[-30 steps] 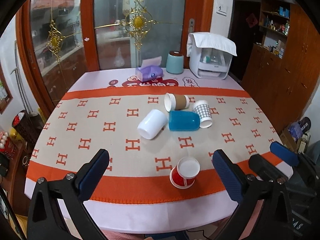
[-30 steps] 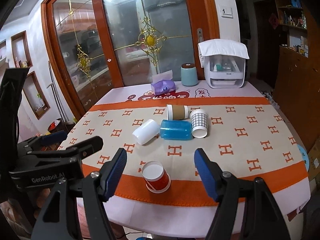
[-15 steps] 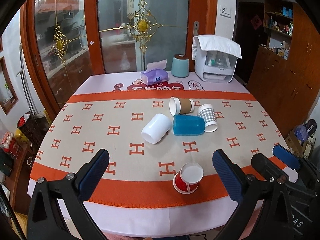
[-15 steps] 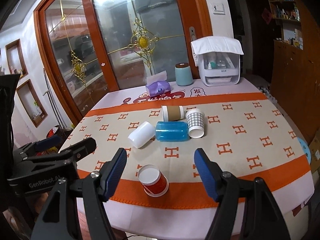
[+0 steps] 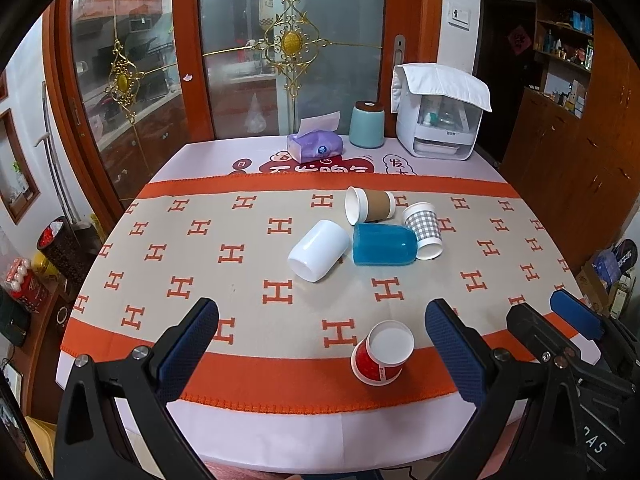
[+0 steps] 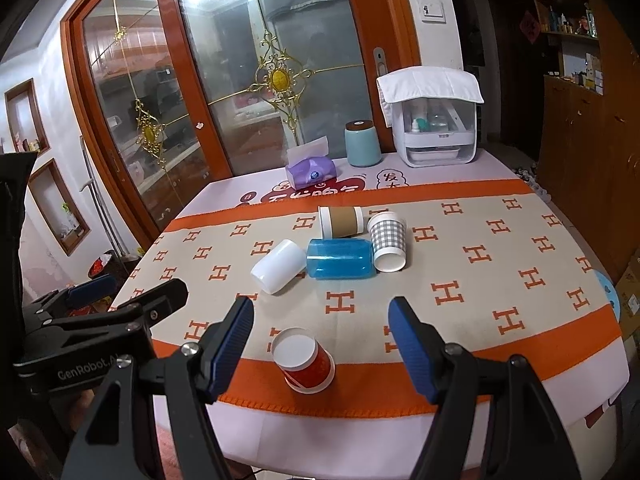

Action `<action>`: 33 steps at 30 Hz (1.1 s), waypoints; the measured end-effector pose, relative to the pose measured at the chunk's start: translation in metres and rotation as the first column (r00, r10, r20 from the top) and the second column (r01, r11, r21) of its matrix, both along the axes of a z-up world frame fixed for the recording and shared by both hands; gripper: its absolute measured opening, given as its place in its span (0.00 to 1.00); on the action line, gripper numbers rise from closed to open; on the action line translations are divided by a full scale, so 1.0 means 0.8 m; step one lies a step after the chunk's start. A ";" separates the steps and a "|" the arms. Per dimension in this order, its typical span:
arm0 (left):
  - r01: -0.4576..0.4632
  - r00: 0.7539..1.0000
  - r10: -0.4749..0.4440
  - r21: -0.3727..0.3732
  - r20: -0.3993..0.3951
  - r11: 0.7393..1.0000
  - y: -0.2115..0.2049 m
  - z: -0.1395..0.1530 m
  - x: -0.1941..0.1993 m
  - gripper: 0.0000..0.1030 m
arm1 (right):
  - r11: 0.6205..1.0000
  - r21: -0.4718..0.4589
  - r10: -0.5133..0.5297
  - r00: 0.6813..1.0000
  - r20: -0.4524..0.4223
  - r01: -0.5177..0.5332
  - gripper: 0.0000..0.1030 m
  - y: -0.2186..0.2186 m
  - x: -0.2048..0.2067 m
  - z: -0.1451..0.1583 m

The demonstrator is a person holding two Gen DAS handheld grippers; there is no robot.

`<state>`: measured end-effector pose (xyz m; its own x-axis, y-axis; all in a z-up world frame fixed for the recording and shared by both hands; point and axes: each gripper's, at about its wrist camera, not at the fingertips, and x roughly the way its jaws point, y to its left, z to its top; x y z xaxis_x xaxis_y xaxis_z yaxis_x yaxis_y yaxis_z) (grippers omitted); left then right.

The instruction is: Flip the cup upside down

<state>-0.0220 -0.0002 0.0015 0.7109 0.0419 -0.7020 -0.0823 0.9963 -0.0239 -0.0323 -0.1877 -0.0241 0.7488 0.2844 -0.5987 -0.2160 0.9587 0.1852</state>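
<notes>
A red paper cup point(image 5: 382, 354) point(image 6: 304, 362) stands bottom-up on the orange band near the table's front edge. Further back lie a white cup point(image 5: 319, 250) point(image 6: 279, 266), a blue cup point(image 5: 384, 245) point(image 6: 340, 259), a brown-sleeved cup point(image 5: 370, 205) point(image 6: 340, 221) and a checked cup point(image 5: 423, 225) point(image 6: 387, 241), all on their sides and clustered. My left gripper point(image 5: 320, 320) is open and empty, above the front edge. My right gripper point(image 6: 322, 316) is open and empty, with the red cup between and beyond its fingers. Each gripper shows at the side of the other's view.
The table point(image 5: 280, 428) carries an orange and beige H-pattern cloth. At its back stand a purple tissue box point(image 5: 315, 147), a teal canister point(image 5: 366, 124) and a white appliance point(image 5: 438, 128). Glass doors lie behind, wooden cabinets to the right.
Both grippers have drawn back and risen a little, so the table and cups sit slightly lower and farther in view. The cups have not moved. Both stay open.
</notes>
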 end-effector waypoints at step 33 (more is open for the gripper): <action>-0.006 1.000 0.006 0.000 -0.023 1.000 0.008 -0.011 0.010 0.99 | 1.000 -0.007 -0.007 1.000 -0.002 0.006 0.68 0.001 0.002 -0.002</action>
<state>-0.0143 0.0063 -0.0070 0.6944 0.0461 -0.7181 -0.0886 0.9958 -0.0217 -0.0311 -0.1871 -0.0258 0.7492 0.2752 -0.6025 -0.2093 0.9614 0.1788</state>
